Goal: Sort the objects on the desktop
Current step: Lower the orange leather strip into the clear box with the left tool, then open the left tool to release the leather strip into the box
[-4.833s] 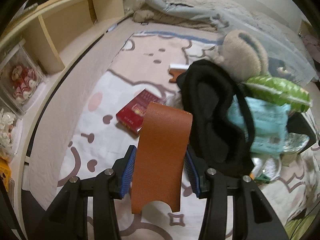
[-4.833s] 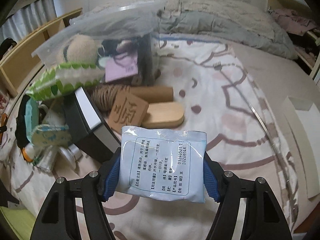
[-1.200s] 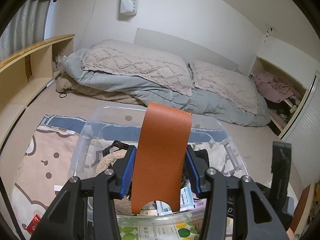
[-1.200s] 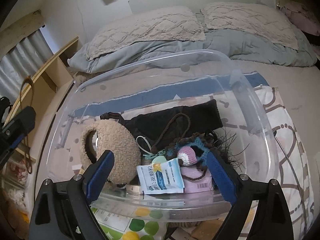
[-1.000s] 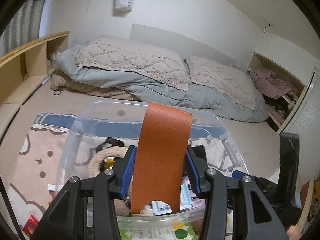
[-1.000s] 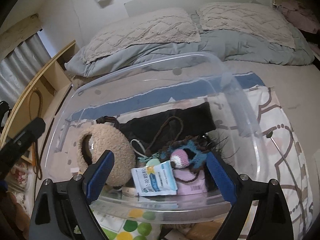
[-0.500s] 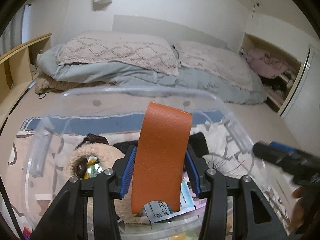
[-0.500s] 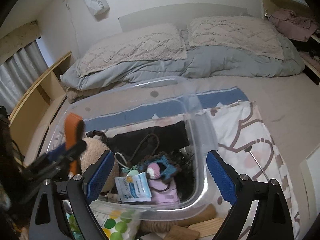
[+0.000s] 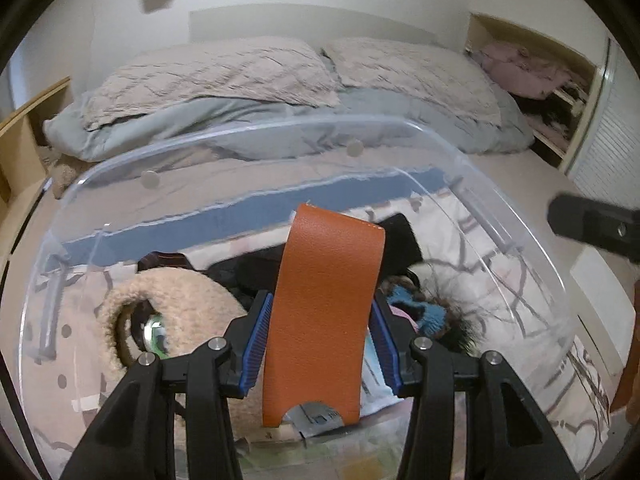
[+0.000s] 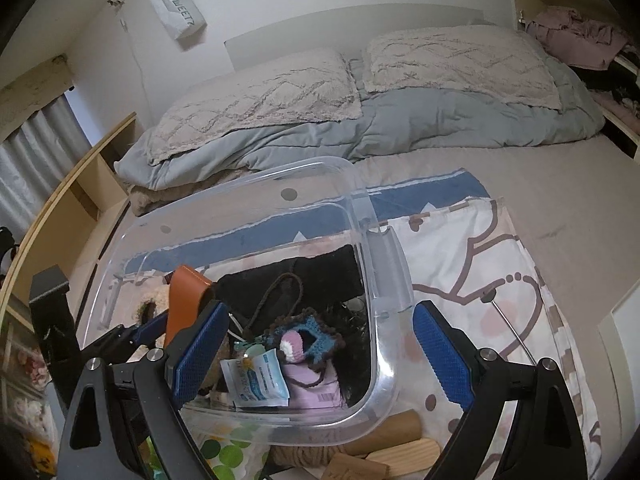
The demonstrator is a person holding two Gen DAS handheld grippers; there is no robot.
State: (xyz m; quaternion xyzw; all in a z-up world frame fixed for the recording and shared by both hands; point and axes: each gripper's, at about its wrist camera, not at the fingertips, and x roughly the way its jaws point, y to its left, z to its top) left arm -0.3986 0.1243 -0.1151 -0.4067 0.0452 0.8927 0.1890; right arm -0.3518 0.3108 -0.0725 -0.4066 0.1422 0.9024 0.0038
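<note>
Currently the left gripper (image 9: 320, 340) is clamped on an orange leather strip (image 9: 326, 312), blue pads (image 9: 258, 344) pressing its two long edges so it stands up flat between them. It's held over the clear plastic bin (image 9: 280, 132), inside the rim, pointing down into it, so I'd judge this is the drop position for the strip.

Right gripper (image 10: 320, 356) is spread wide and holding nothing; it straddles the bin's near right corner, one finger over the contents, the other outside above the patterned sheet (image 10: 500, 264). Looks parked clear so the left has room.

Already in the bin: fuzzy beige pouch (image 9: 176, 312), black fabric (image 10: 288, 280), crocheted blue-and-pink piece (image 10: 304, 340), a blue-white sachet (image 10: 256, 380) against the near wall. The strip would most likely land on the pouch or the black fabric; can't tell how far it is above them, the fisheye flattens depth.

Unsorted items outside, at the bin's near wall: wooden blocks (image 10: 404, 452) and a green dotted pack (image 10: 224, 456).
</note>
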